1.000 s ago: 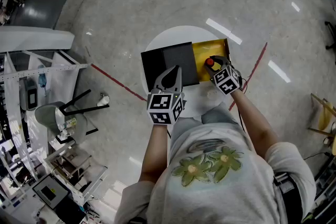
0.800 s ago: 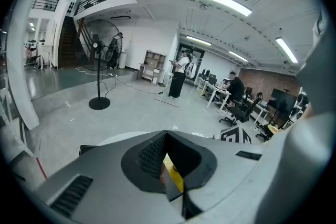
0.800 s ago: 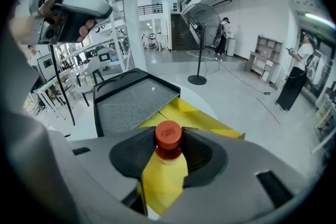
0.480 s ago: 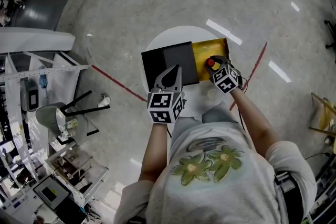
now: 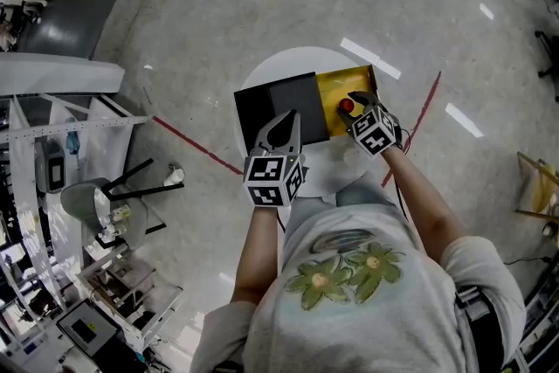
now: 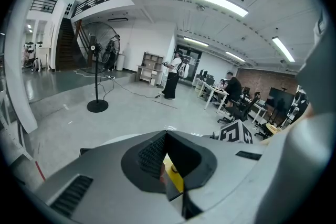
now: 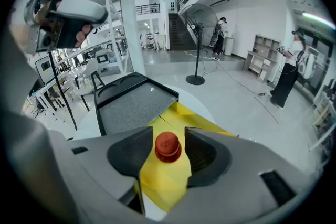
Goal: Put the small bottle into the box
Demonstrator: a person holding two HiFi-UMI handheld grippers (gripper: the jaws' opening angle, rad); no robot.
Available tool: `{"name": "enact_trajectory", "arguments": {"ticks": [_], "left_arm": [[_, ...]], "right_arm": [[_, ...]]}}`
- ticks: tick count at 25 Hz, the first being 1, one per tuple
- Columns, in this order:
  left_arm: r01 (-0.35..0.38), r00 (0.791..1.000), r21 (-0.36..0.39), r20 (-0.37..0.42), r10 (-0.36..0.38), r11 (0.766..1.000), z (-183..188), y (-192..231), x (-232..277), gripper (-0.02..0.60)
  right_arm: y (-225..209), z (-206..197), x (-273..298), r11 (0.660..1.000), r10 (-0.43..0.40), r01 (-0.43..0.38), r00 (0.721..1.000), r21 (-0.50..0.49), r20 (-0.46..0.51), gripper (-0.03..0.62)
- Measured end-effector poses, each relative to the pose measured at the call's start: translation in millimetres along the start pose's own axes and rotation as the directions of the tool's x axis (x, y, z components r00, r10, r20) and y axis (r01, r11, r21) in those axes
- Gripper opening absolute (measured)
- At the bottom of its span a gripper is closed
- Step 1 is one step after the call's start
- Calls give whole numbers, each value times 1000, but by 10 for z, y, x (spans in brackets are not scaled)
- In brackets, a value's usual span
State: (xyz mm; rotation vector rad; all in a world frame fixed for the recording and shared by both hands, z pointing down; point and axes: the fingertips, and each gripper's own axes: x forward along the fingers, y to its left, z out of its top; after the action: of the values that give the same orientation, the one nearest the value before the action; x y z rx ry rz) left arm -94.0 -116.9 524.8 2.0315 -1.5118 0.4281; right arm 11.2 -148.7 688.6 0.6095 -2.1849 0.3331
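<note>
On the round white counter (image 5: 266, 65), in the head view, an open box (image 5: 335, 86) with a yellow inside lies with its black lid (image 5: 278, 105) folded flat at its 9 o'clock. The small bottle (image 5: 347, 106) stands inside the box near its lower edge, showing as a red cap. The right gripper (image 5: 353, 103) reaches in from 5 o'clock, its jaws on either side of that cap. The left gripper (image 5: 282, 120) hangs over the lid's near edge, at about 8 o'clock from the bottle and apart from it, so the right hand is plainly the nearer one.

In the left gripper view, the jaws are pressed together at their tips with nothing between them. Below them shows a sliver of the yellow box (image 6: 175, 180), and the right gripper's marker cube (image 6: 239, 134) sits at 3 o'clock. A fan on a stand (image 6: 96, 76) and some people are far off across the room.

In the right gripper view, the bottle (image 7: 168, 146) is dead centre between the jaws, upright on the yellow floor (image 7: 163, 186), with its long axis running up toward the camera. The jaws are spread and have just been opening. A thin gap shows on each side of the cap, so the pads no longer press on it. The lid (image 7: 134, 105) lies at 11 o'clock.

The bottle looks delivered, and the coming move is likely a straight pull back toward 5 o'clock. The gaps at the cap are narrow, so any sideways drift could tip the bottle. The box's near wall sits just under the jaws.
</note>
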Motion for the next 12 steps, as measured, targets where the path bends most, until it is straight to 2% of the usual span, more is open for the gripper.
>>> {"name": "enact_trajectory", "arguments": {"ticks": [6, 12], "left_arm": [[24, 1000, 12, 16, -24, 1000, 48, -38, -16, 2], [47, 998, 22, 33, -47, 999, 120, -116, -80, 2]], "right_arm": [[-13, 199, -240, 999, -38, 36, 996, 26, 78, 196], [-13, 419, -594, 994, -75, 58, 981, 96, 179, 192]]}}
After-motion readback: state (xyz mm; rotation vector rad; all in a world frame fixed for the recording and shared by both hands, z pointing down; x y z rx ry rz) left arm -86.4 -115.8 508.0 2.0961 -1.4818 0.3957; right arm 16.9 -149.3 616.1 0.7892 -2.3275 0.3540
